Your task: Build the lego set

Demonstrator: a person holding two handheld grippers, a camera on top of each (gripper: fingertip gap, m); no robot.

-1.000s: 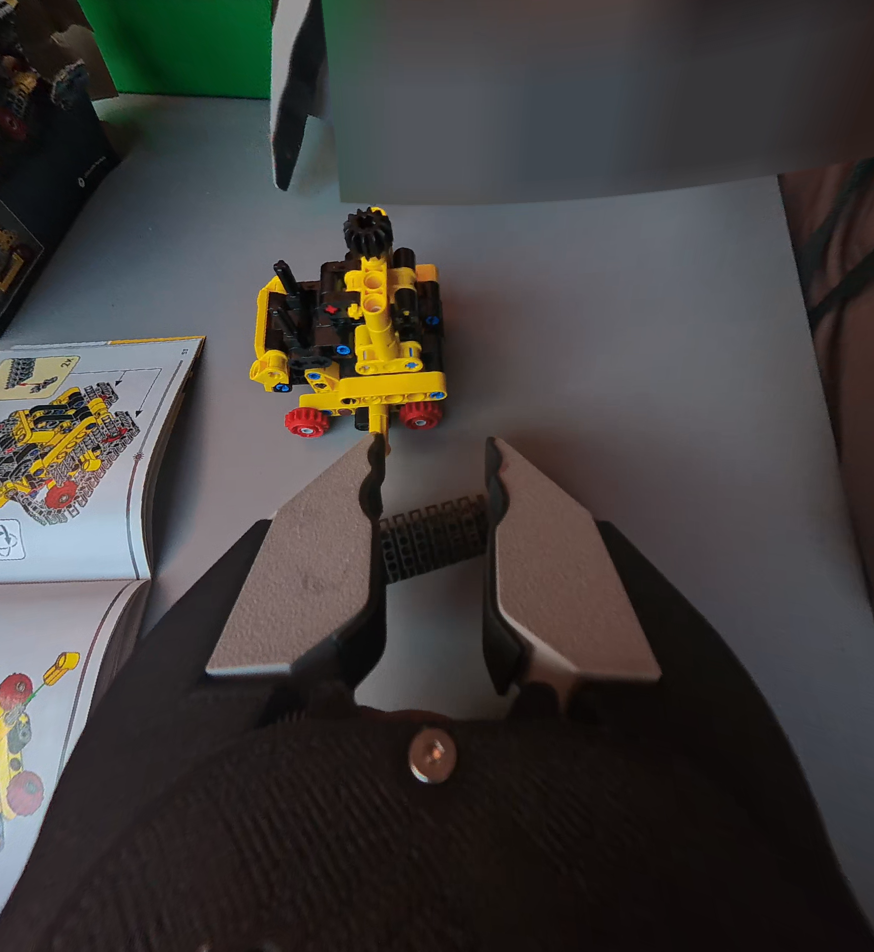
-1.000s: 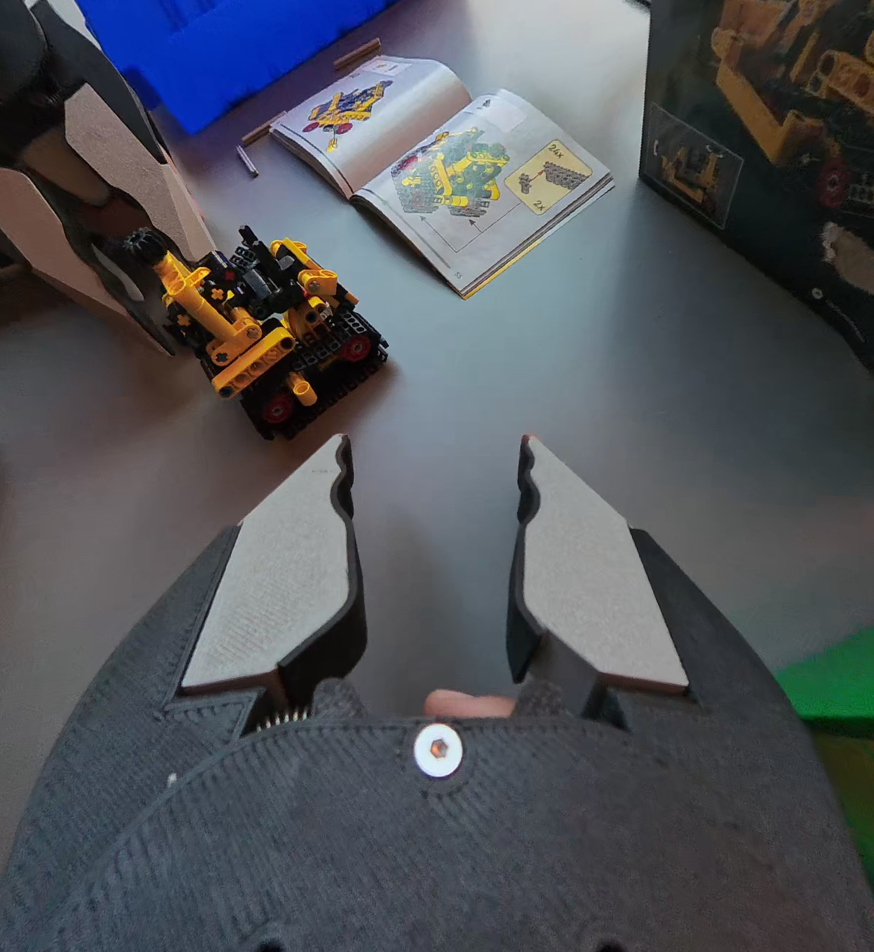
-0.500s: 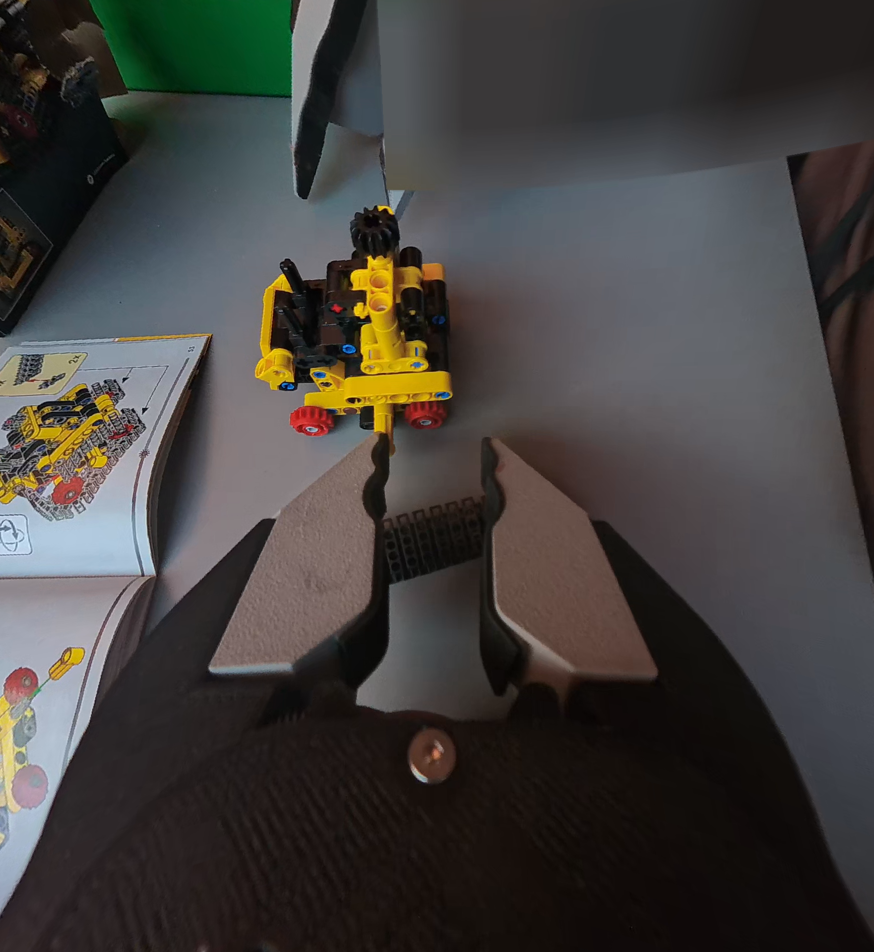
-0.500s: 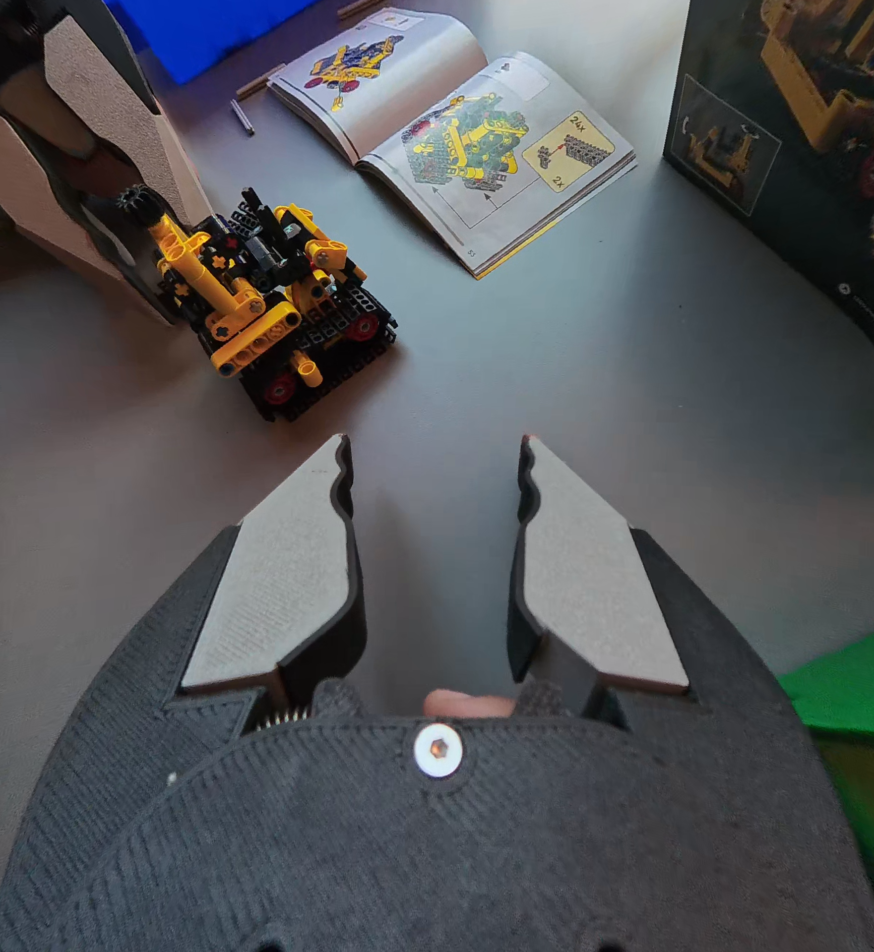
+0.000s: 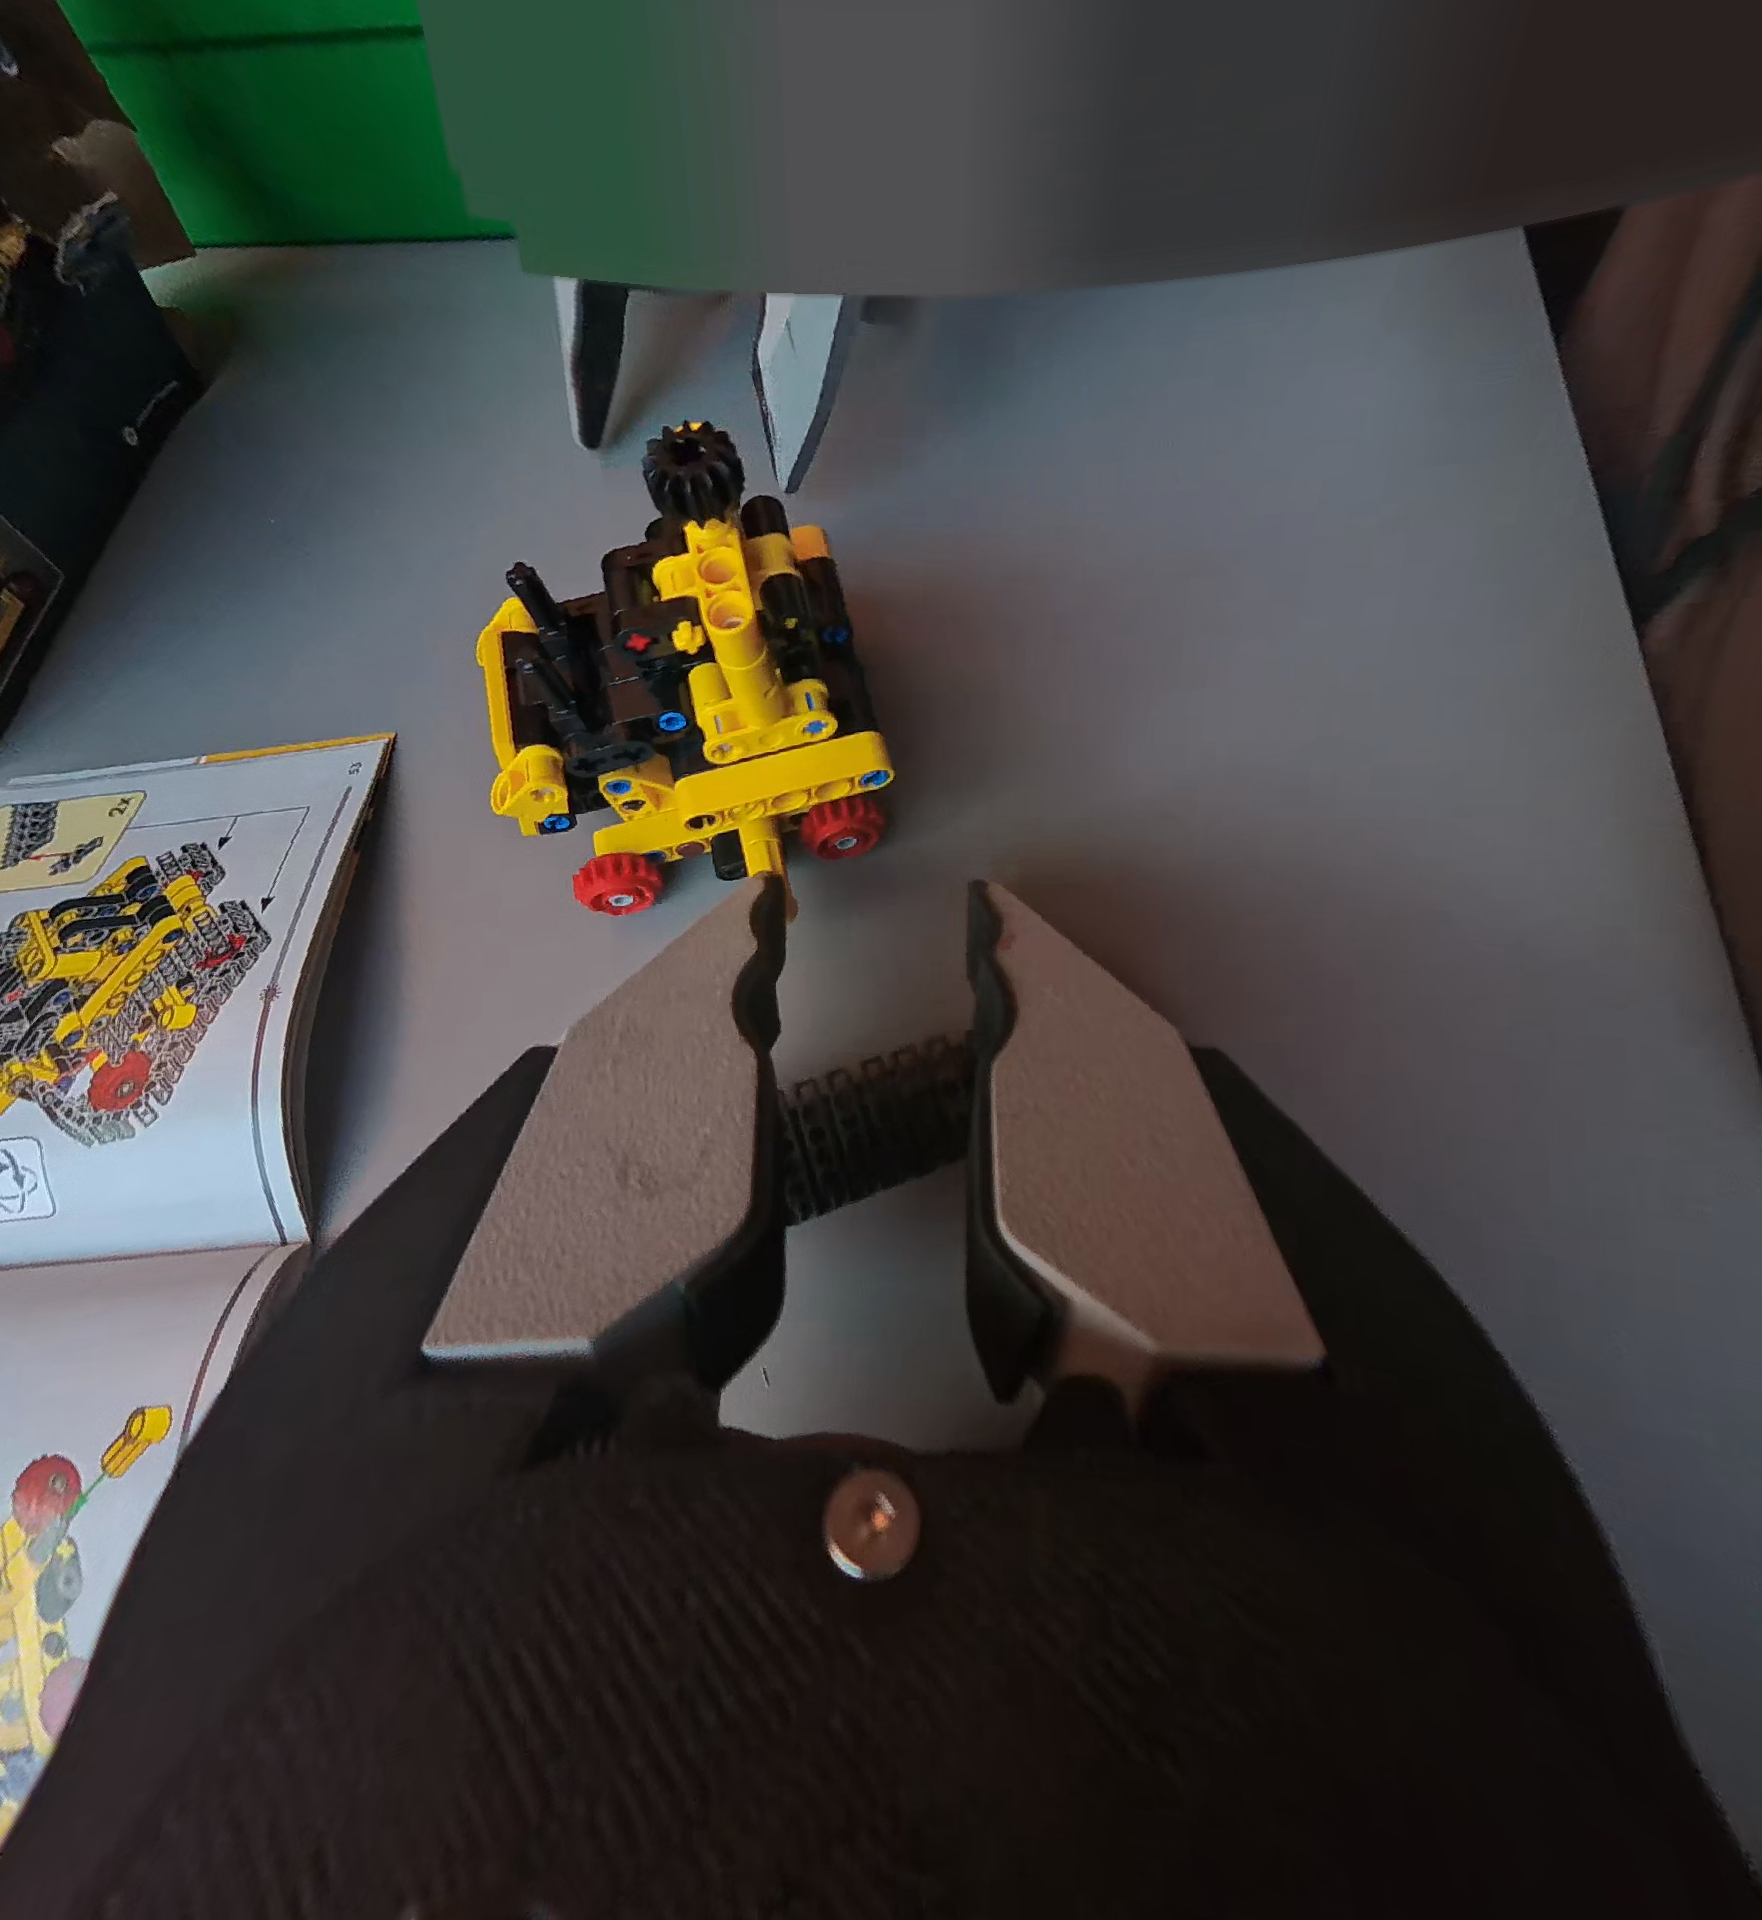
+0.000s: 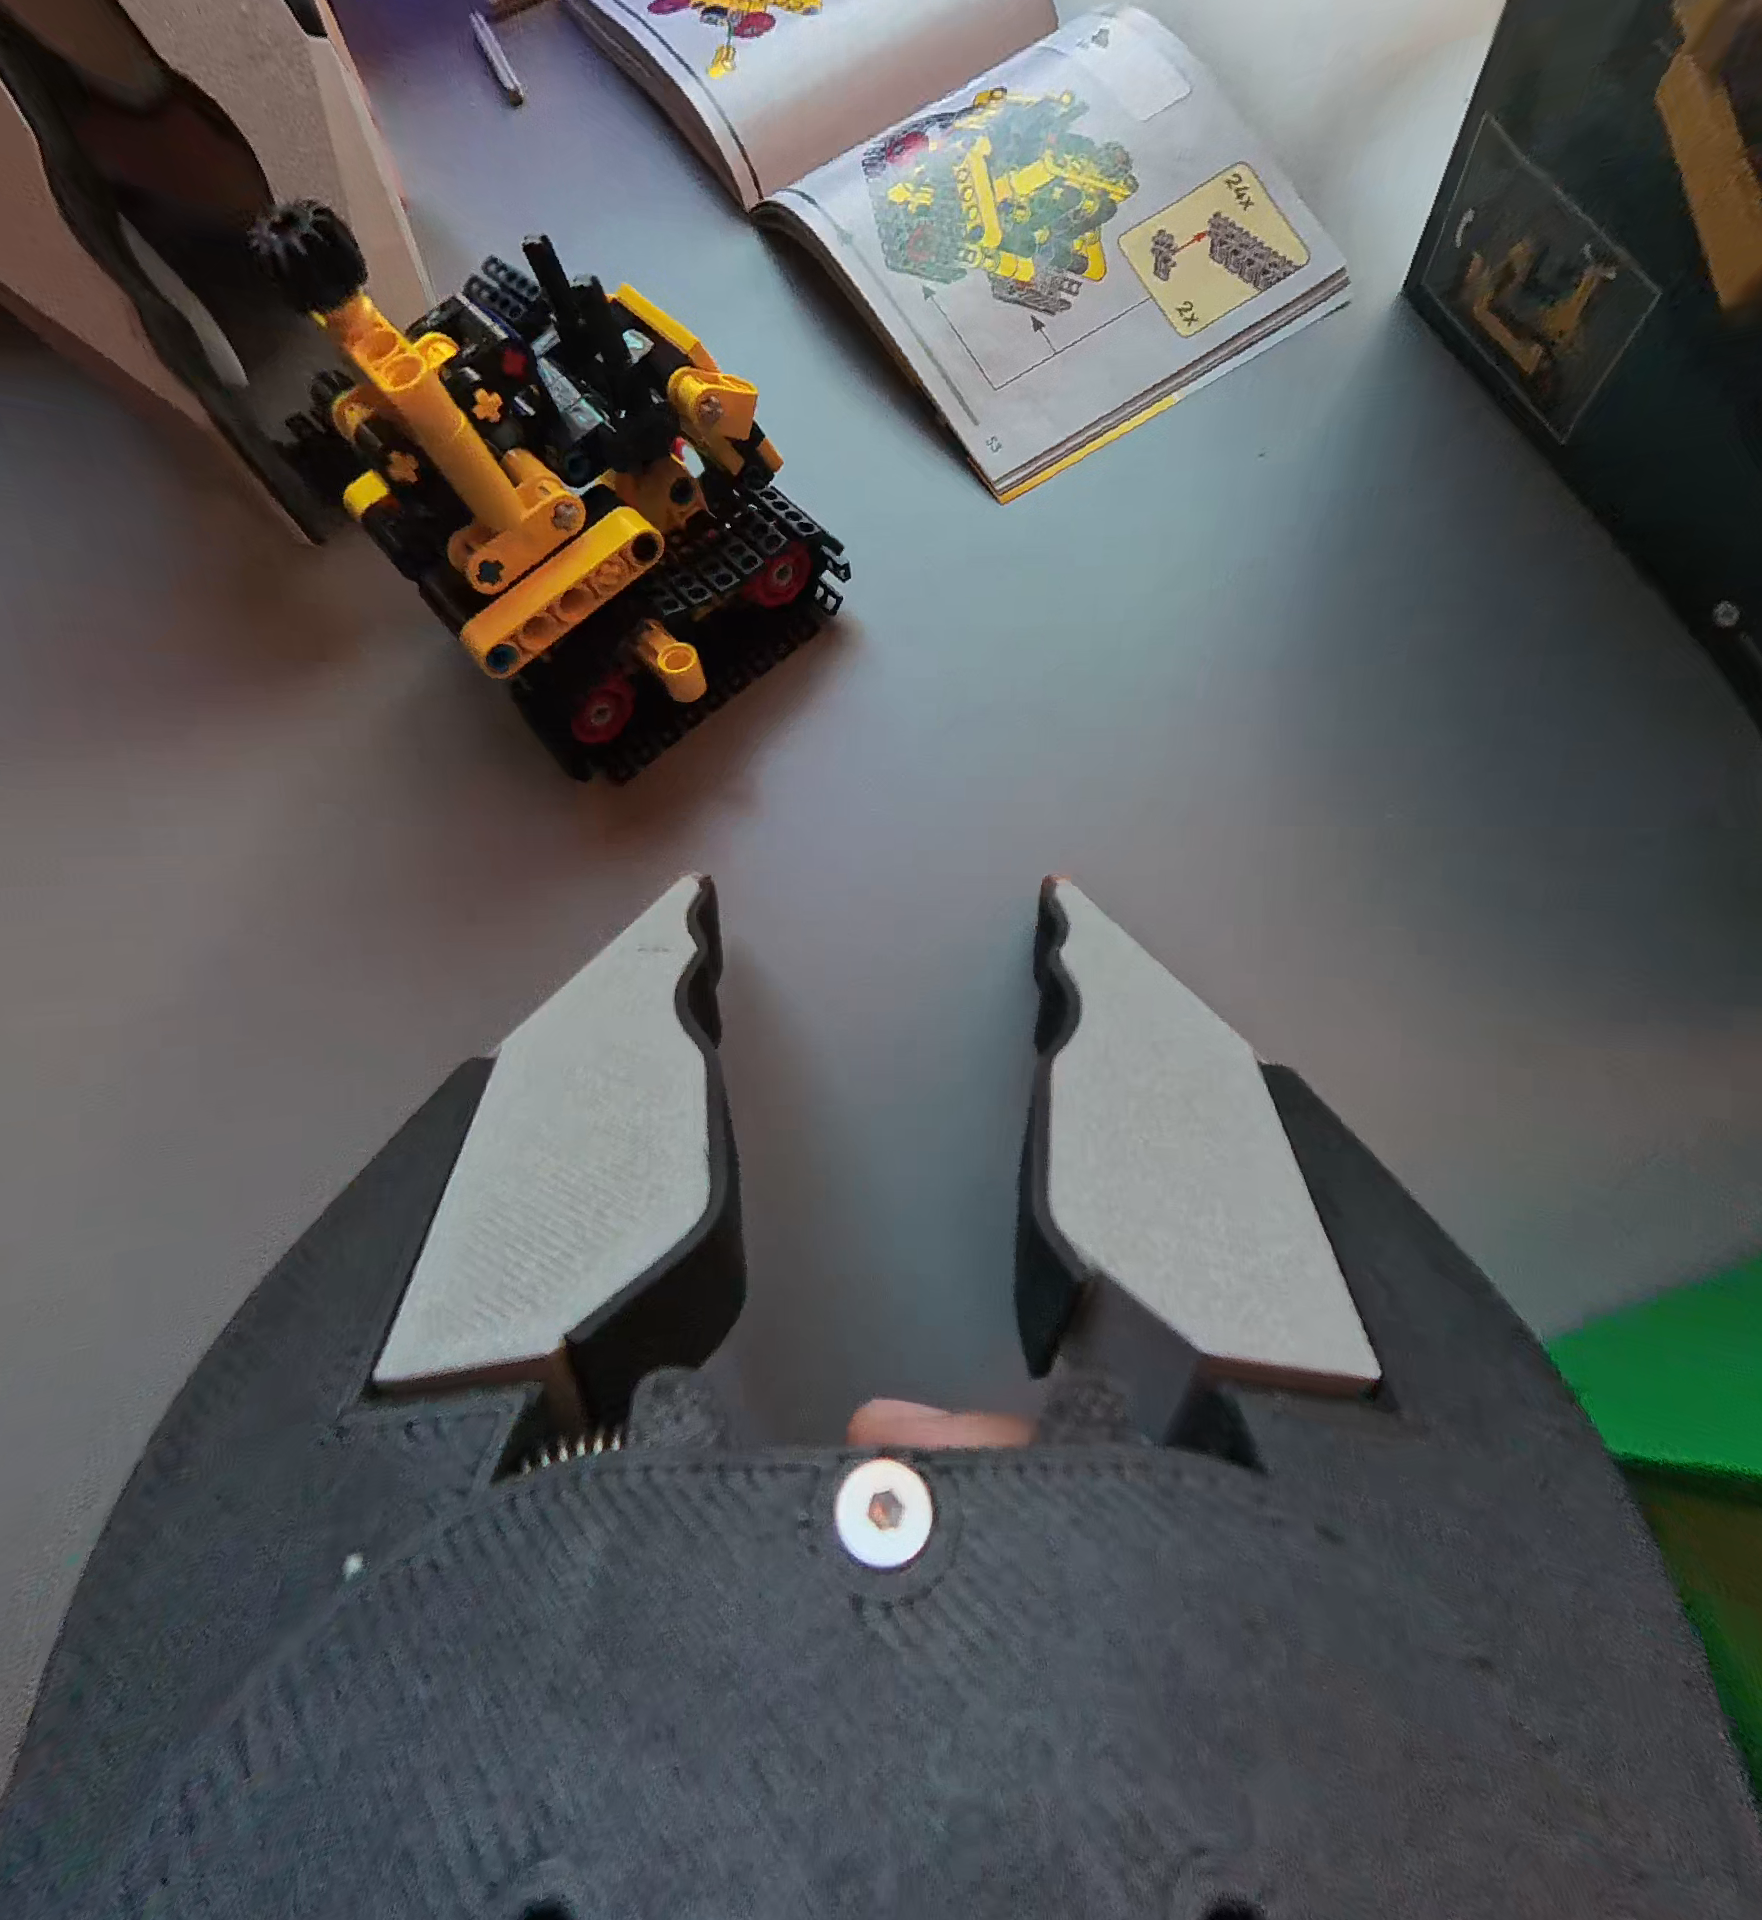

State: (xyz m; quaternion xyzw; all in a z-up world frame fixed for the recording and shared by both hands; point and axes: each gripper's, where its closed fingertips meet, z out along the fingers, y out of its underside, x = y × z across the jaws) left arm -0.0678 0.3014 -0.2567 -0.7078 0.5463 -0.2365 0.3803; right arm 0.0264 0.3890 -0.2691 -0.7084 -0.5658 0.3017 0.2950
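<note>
A yellow and black lego vehicle (image 5: 690, 686) with a black gear on top stands on the grey table (image 5: 1220, 727). It also shows in the right wrist view (image 6: 565, 499), where a black track wraps the red wheels on one side. The side facing my left gripper shows bare red wheels (image 5: 617, 883). My left gripper (image 5: 872, 894) sits just in front of the vehicle, shut on a black track piece (image 5: 872, 1132) held between its fingers. My right gripper (image 6: 877, 894) is open and empty, apart from the vehicle. Its fingertips (image 5: 804, 395) show just beyond the gear.
An open instruction booklet (image 5: 129, 987) lies left of the vehicle, and also shows in the right wrist view (image 6: 1043, 239). The dark set box (image 5: 15, 468) stands at the far left. A green surface (image 6: 1739, 1351) lies beyond the table. The table edge (image 5: 1635, 727) runs along the right.
My right gripper has moved closer to the vehicle, its fingertips now right behind the gear. My left gripper has stayed put with the track piece in it.
</note>
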